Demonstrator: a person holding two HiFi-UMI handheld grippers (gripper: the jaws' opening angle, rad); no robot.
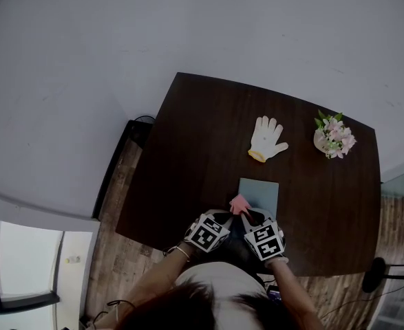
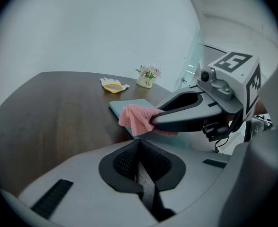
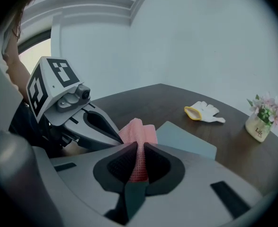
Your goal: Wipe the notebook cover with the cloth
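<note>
A pale blue-green notebook lies flat near the front edge of the dark table. A pink cloth hangs over the notebook's near left corner. My right gripper is shut on the cloth, which is pinched between its jaws just short of the notebook. My left gripper sits close beside it, to the left. In the left gripper view its jaws are shut with nothing between them, and the right gripper crosses in front, holding the cloth above the notebook.
A white work glove lies beyond the notebook at mid table. A small pot of pink flowers stands at the far right. The table's front edge is under the grippers. Wooden floor shows to the left.
</note>
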